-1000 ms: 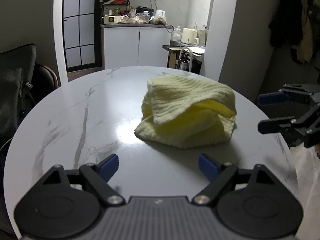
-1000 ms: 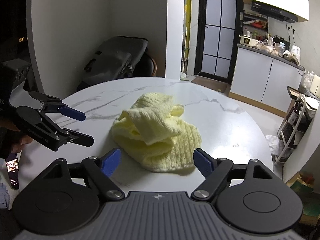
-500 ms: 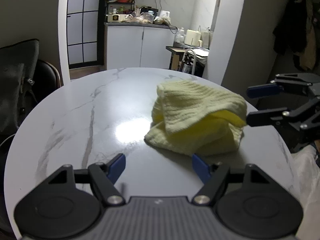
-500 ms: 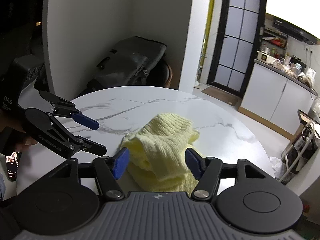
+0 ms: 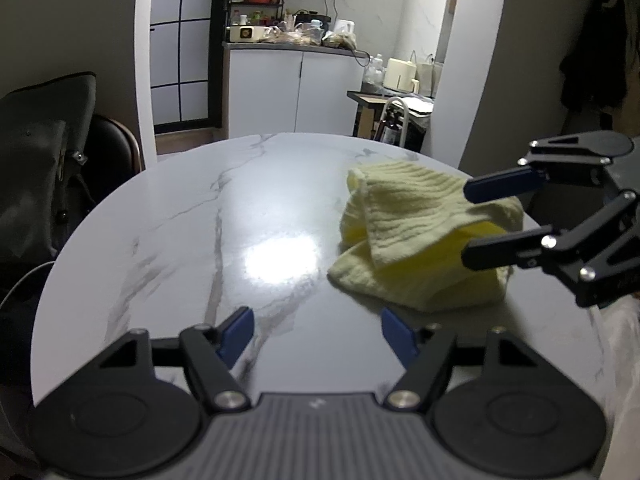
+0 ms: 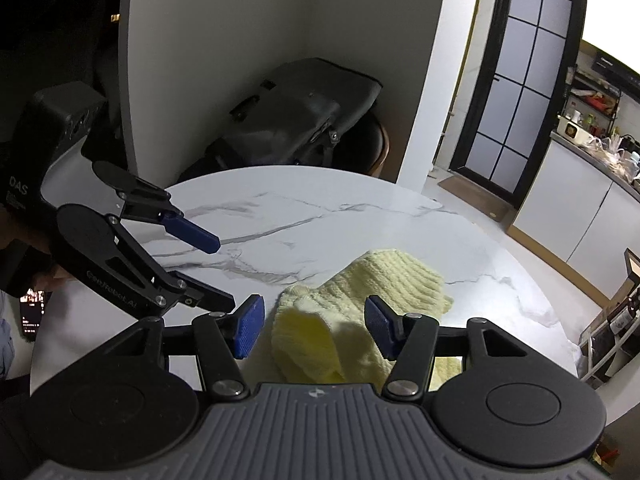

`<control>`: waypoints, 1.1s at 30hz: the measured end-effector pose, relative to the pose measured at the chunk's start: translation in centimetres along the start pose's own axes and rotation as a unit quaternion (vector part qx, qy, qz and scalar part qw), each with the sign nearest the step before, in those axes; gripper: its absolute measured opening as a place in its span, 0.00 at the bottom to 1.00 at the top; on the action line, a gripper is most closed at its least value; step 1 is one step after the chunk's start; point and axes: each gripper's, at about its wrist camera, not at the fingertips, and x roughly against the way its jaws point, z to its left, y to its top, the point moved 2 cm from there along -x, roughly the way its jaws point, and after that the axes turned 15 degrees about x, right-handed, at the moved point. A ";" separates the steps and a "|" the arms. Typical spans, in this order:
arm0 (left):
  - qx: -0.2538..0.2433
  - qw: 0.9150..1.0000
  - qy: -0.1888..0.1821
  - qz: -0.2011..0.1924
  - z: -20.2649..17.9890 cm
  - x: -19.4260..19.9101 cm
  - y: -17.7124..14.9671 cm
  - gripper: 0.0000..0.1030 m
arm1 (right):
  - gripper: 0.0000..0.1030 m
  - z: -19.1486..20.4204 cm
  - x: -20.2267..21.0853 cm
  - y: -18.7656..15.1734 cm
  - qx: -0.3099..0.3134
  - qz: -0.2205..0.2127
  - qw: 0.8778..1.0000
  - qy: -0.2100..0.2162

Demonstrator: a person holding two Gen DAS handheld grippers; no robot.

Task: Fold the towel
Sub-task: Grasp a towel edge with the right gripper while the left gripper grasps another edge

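The right gripper point(image 6: 312, 326) has its blue-padded jaws apart, straddling a raised fold of the yellow towel point(image 6: 360, 320); the pads point(image 6: 248, 326) stand just clear of the cloth on either side and do not visibly press on it. From the left wrist view the same gripper point(image 5: 466, 224) reaches in over the towel's point(image 5: 416, 236) right-hand side, one finger above the bunched cloth and one lower against its edge.

The left gripper point(image 5: 316, 334) is closing, with nothing between its fingers; only bare tabletop shows in the gap. The towel lies ahead of it and off to the right, apart from its tips. In the right wrist view this gripper point(image 6: 218, 270) hovers left of the towel.

The towel sits crumpled in a heap on the round marble table point(image 5: 200, 240), towards the table's right edge as the left wrist camera sees it.
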 end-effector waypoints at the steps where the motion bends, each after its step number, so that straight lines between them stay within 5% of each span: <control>1: -0.001 1.000 0.000 0.000 0.1 0.0 0.0 0.70 | 0.59 0.1 -0.2 0.1 0.002 0.002 1.000 0.002; 20: 0.000 1.000 0.010 -0.003 1.9 1.1 0.0 0.70 | 0.59 1.7 -4.3 1.5 0.066 0.063 0.996 -0.012; 24: 0.002 1.000 0.011 -0.001 2.1 1.0 -0.2 0.70 | 0.48 1.5 -5.1 1.4 0.073 0.076 0.994 -0.016; 33: 0.001 1.000 0.009 0.001 2.1 0.9 -0.2 0.71 | 0.47 1.9 -6.2 1.4 0.113 0.101 0.988 -0.039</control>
